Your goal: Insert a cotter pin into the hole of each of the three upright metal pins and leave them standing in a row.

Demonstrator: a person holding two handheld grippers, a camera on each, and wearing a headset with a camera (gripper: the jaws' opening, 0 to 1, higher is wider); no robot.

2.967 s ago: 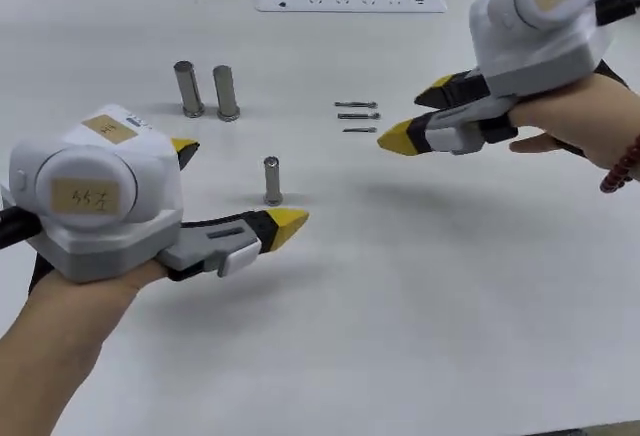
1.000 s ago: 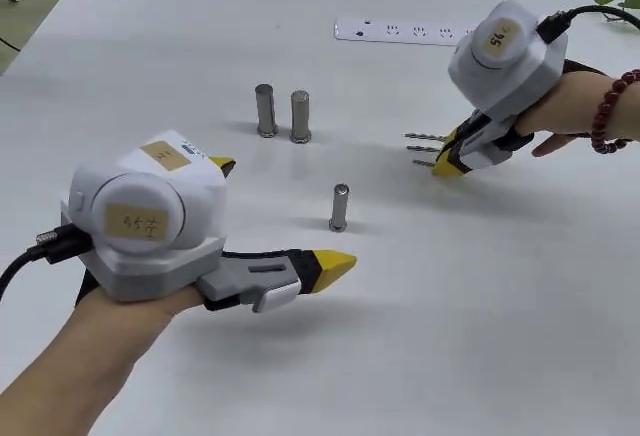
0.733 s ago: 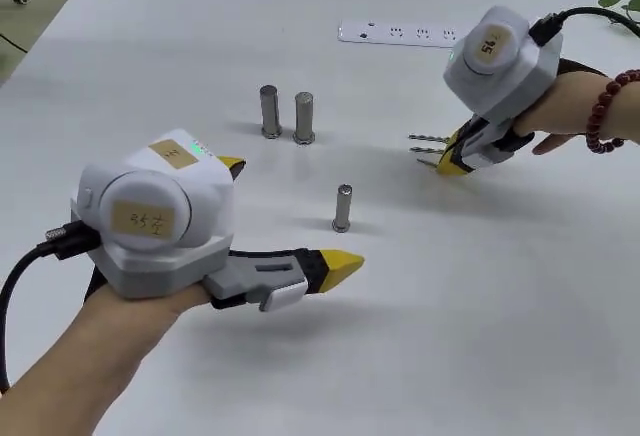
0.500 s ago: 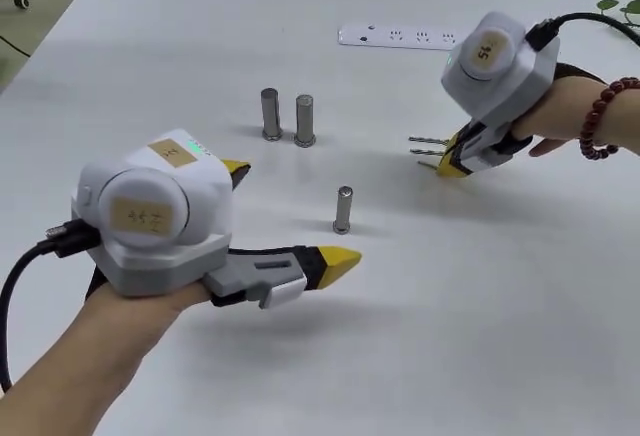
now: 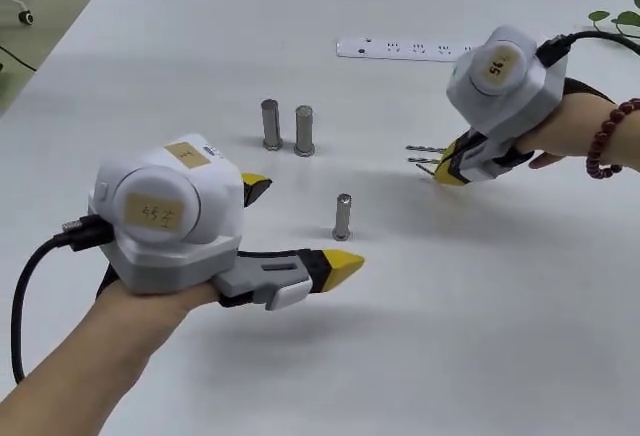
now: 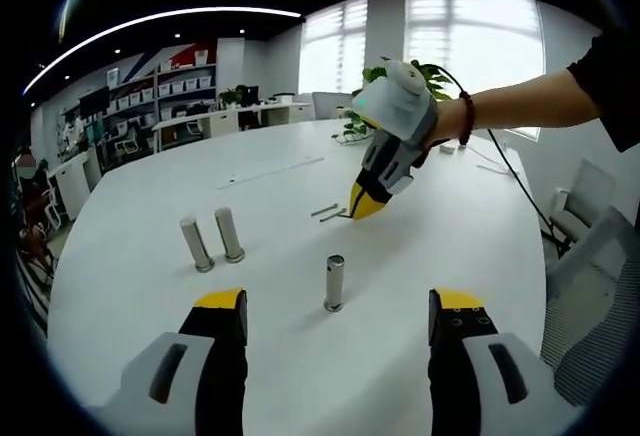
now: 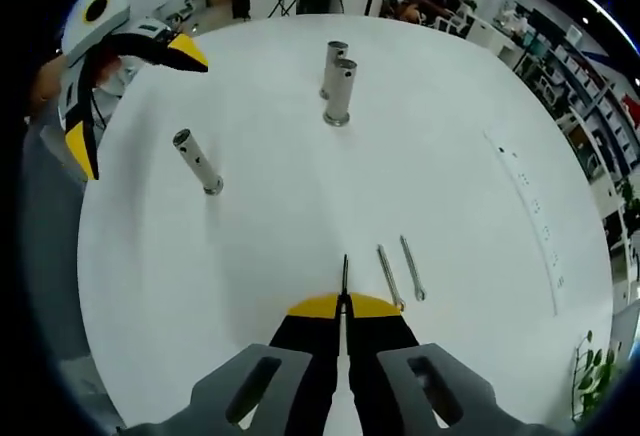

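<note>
Cotter pin [image 7: 344, 274]: pinched by right gripper [image 7: 344, 305], pointing straight past tips (along jaws).
Left gripper [image 6: 337, 301]: spread, table [image 6: 130, 246] open ahead.

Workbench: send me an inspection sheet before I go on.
Surface: white table, flat.
Job's things: two metal pins upright side by side, third metal pin upright apart, none fitted; two cotter pins lying loose.
Clutter: power strip at far edge.
Grippers: left gripper open, facing third metal pin; right gripper shut on cotter pin.
Cables: black cable from each gripper.
Surroundings: plant, shelves, windows.
</note>
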